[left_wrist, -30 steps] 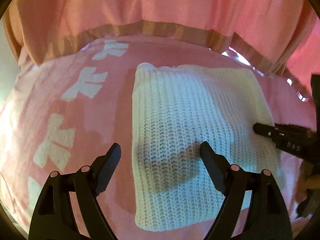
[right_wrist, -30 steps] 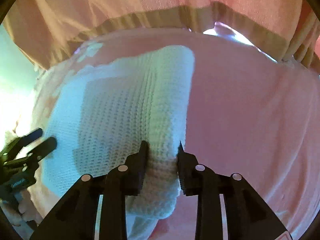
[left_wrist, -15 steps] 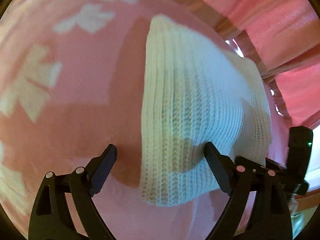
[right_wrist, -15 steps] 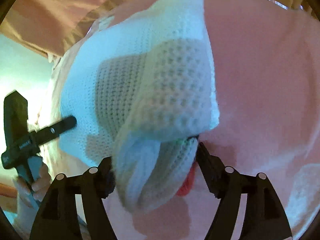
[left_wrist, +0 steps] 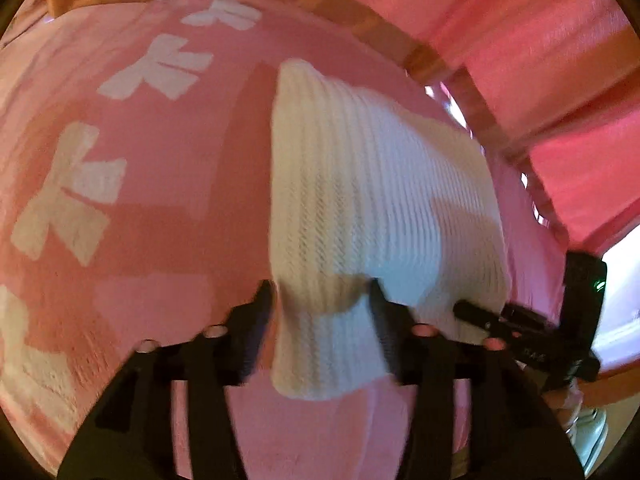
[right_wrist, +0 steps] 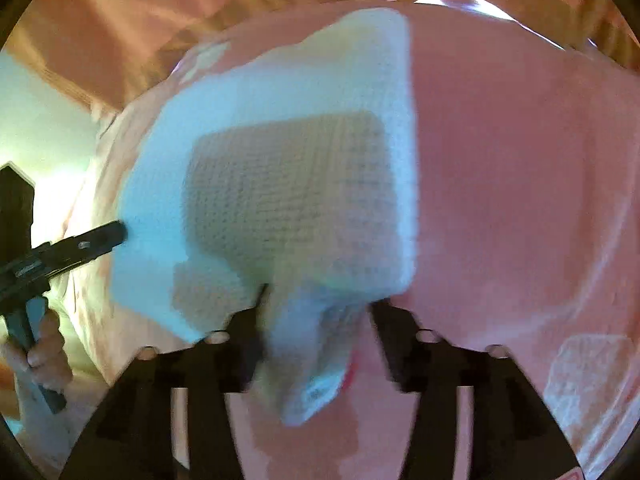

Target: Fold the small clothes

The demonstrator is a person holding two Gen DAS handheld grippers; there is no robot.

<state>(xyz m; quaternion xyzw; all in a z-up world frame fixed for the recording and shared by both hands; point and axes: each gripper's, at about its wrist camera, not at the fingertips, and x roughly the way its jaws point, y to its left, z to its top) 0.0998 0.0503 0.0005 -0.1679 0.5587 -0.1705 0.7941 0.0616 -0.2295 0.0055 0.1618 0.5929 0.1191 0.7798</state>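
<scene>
Where the pink cloth (left_wrist: 168,208) with white bows covers the surface, a white knit garment (left_wrist: 360,200) fills mid-frame. Both tongs pinch its near edge: left tongs (left_wrist: 322,300) at lower centre, right tongs (right_wrist: 316,304) likewise.

A home bedroom: pink bedspread (left_wrist: 168,184) and pink curtains (left_wrist: 520,40).

Knit garment (left_wrist: 360,200) on bedspread (left_wrist: 160,208); curtain (left_wrist: 520,20) behind.

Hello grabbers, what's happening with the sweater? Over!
Left gripper shut on sweater. Right gripper shut on its other edge. Nothing in the way.
</scene>
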